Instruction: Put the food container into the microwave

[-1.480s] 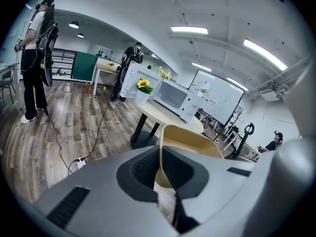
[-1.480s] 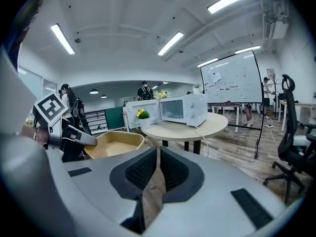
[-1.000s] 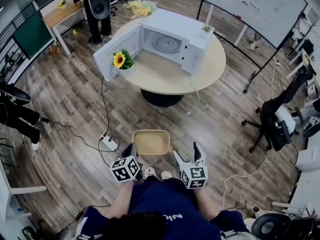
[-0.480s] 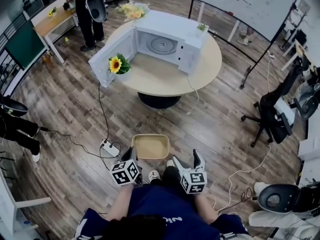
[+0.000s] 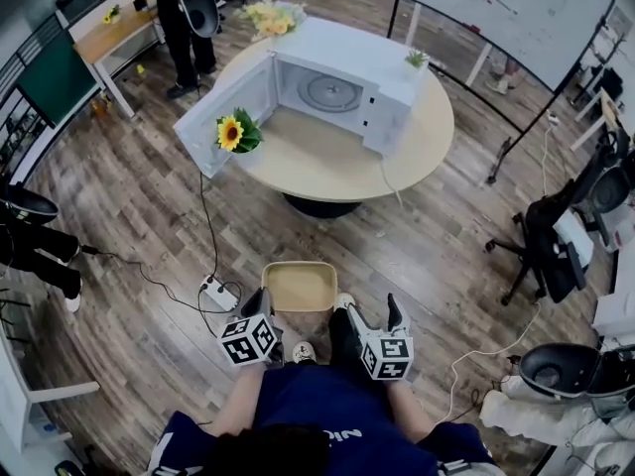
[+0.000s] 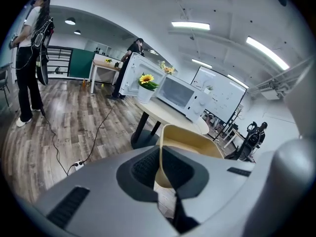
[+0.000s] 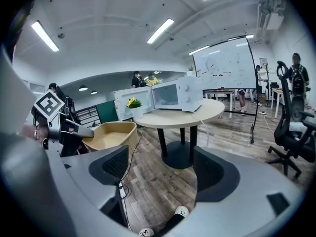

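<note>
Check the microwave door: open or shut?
Open. The microwave door stands swung wide, with the cavity and turntable exposed.

A round beige table point(image 5: 327, 157) stands on grey-brown plank flooring point(image 5: 129, 216), with 1 yellow sunflower in a white pot point(image 5: 232, 133) near its left edge. A white power strip point(image 5: 216, 288) lies on the floor in front of the table; a large whiteboard point(image 5: 496, 8) and a black office chair point(image 5: 556, 251) stand at right.
</note>
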